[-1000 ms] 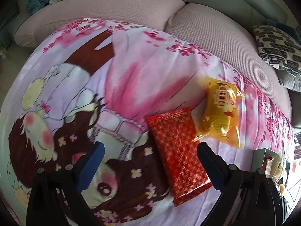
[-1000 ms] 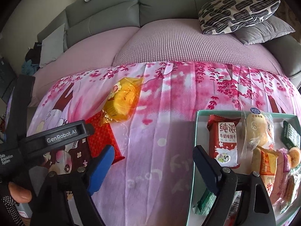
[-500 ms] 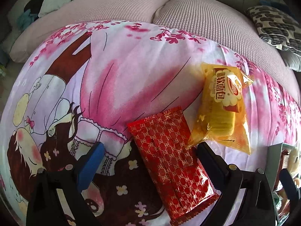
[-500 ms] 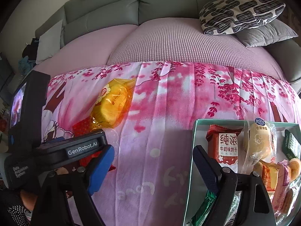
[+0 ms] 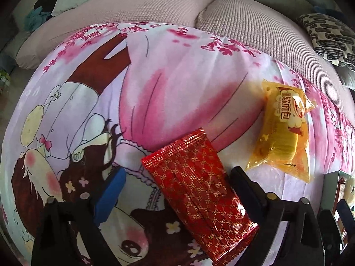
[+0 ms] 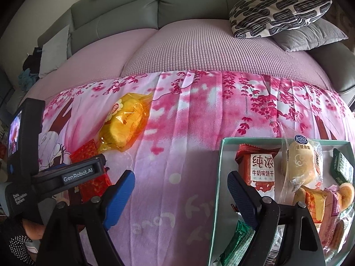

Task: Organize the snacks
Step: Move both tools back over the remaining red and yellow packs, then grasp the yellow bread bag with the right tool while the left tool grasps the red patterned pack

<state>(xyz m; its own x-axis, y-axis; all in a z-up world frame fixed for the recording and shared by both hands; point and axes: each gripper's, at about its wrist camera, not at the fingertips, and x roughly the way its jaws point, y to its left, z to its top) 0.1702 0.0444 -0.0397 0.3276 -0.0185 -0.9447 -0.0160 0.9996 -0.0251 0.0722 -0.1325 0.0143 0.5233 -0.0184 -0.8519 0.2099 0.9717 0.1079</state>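
Left wrist view: the left gripper (image 5: 177, 190) has dropped closer and now straddles the flat red foil snack packet with gold pattern (image 5: 197, 192). Its jaws are closing, pads not yet pressing; a grab looks imminent. The yellow soft-bread bag (image 5: 284, 137) lies just beyond the packet.

Right wrist view: the right gripper (image 6: 180, 188) has stayed put, fingers apart and empty, beside the pale green snack box (image 6: 218, 177), well apart from the packet.

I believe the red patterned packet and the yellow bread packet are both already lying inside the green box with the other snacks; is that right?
Not quite: the red patterned packet and the yellow bread packet both lie on the pink printed cloth, outside the green box, as the left wrist view shows. The other snacks are inside it.
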